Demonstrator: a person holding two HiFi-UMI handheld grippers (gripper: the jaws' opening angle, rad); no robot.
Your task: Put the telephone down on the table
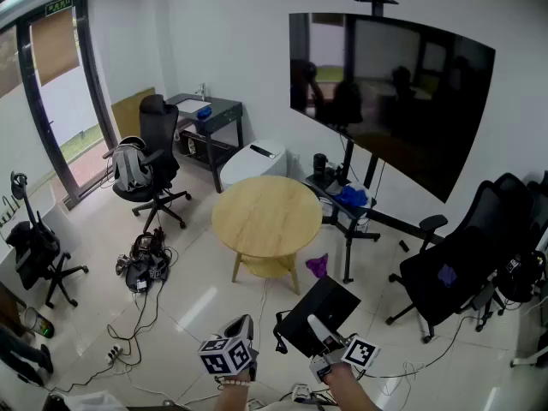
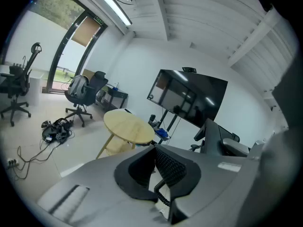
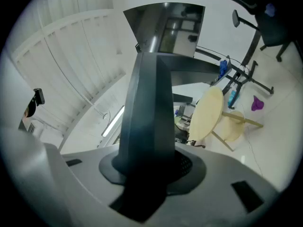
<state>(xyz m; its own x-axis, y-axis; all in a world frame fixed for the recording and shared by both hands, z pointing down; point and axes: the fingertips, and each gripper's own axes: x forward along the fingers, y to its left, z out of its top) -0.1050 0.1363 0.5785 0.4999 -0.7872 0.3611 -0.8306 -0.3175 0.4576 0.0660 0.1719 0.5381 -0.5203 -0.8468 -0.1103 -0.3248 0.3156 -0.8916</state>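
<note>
Two claws up: right claw [image 1: 317,324] clamped on the telephone [image 1: 332,300], left claw [image 1: 243,326] apart and empty. Worktop [image 1: 265,217] lies well ahead, so it looks like mid-carry; next, reach forward and lower.

The top of the table [image 1: 266,217] is bare and open from above and from the near side, where the floor [image 1: 205,302] lies free up to its legs. Under the top a lower shelf [image 1: 267,266] fills the space between the legs. To the left a heap of cables [image 1: 141,264] lies on the floor, well apart from the rim, with an office chair [image 1: 154,157] behind it. On the right the screen stand [image 1: 351,229] stands just beside the table, a purple scrap [image 1: 318,265] at its foot. A white unit [image 1: 253,161] closes the far side. A black chair [image 1: 454,272] stands well apart on the right
</note>
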